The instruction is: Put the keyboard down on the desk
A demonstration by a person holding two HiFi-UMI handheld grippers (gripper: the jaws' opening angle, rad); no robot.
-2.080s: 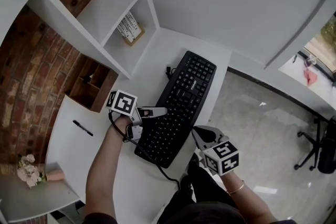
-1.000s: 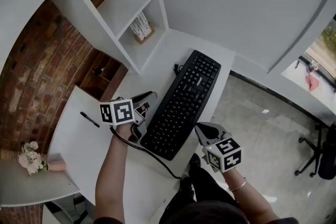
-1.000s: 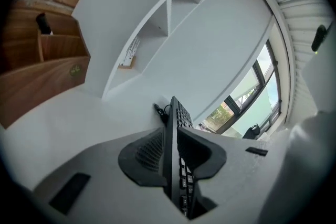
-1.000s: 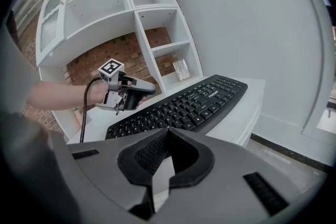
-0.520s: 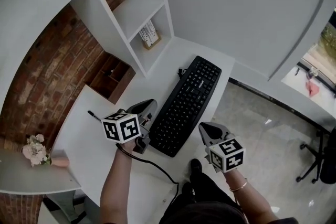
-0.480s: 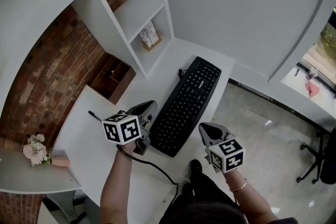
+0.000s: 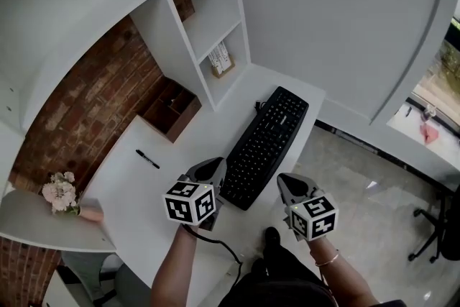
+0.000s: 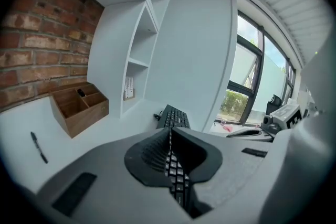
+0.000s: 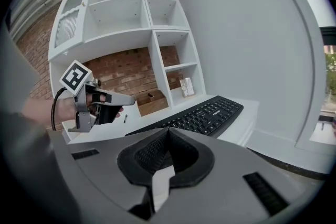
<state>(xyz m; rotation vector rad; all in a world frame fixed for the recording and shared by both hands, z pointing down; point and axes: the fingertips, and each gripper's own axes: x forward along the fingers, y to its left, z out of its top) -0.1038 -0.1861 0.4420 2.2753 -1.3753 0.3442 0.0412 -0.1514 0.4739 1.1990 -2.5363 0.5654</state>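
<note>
The black keyboard lies flat on the white desk, angled along its right edge, with nothing touching it. It also shows in the left gripper view as keyboard and in the right gripper view as keyboard. My left gripper hovers just short of the keyboard's near left corner; its jaws are closing, almost together, with nothing between them. My right gripper hangs off the near right corner, past the desk edge, shut and empty.
A wooden organizer stands against the brick wall, with a black pen lying near it. White shelves hold a small boxed item. Flowers sit at the far left. A black cable trails from the left gripper. Tiled floor lies to the right.
My left gripper has drawn back off the keyboard's left side toward me and its jaws have come together. The keyboard stays flat on the desk. The right gripper has barely moved.
</note>
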